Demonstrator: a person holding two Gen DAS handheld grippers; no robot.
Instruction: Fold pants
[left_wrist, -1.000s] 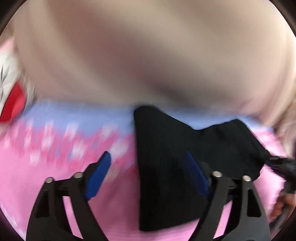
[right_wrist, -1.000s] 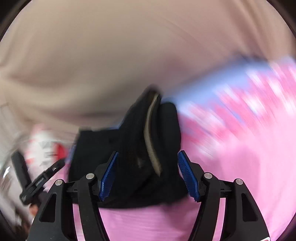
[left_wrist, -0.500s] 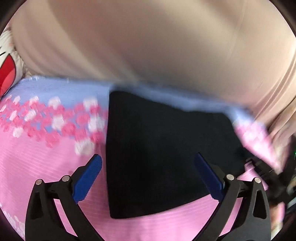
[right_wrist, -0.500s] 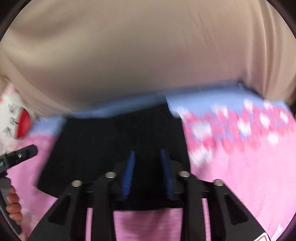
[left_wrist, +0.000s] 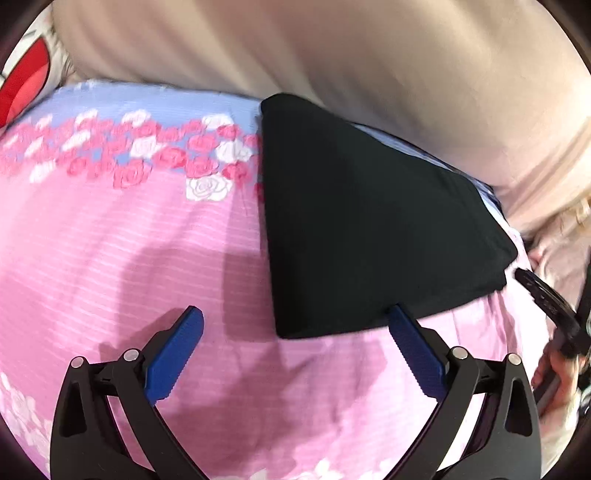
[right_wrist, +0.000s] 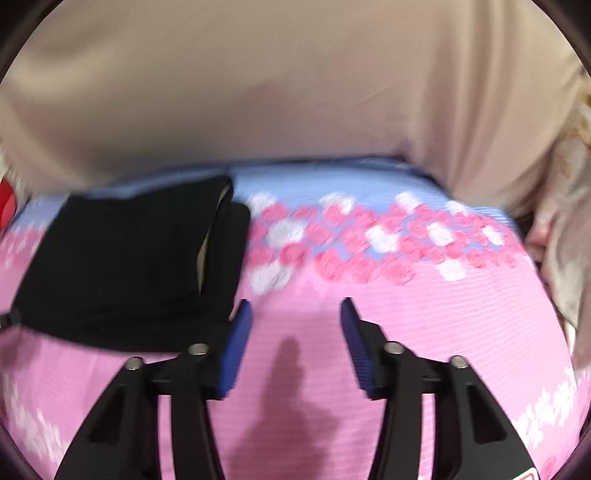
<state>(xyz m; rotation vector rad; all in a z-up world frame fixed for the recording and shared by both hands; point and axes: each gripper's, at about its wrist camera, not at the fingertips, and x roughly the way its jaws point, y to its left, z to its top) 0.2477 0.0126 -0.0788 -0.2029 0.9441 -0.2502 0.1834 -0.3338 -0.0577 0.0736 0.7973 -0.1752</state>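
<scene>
Lying folded into a compact dark block, the black pants (left_wrist: 362, 218) rest on a pink bedsheet (left_wrist: 110, 258) printed with a band of pink and white roses (left_wrist: 166, 155) below a pale blue strip, close to the far edge of the bed where a beige fabric backdrop (left_wrist: 332, 48) rises behind it. Seen from the left wrist camera, the left hand-held gripper (left_wrist: 295, 336) hovers over the sheet with its blue-padded jaws spread wide and nothing between them; its right pad sits just at the near edge of the folded garment, while the left pad is over bare sheet. From the right wrist camera, the right hand-held gripper (right_wrist: 295, 325) is likewise parted and holding nothing, its jaws set over pink sheet to the right of the pants (right_wrist: 125, 266), with the left pad just beside the garment's near right corner. A pale inner lining shows along the open right-hand edge of the stack in that view, which is slightly blurred. A red and white object (left_wrist: 26, 74) peeks in at the far left, and part of the person's hand (left_wrist: 557, 369) gripping the other tool appears at the right rim of the left camera's picture.
</scene>
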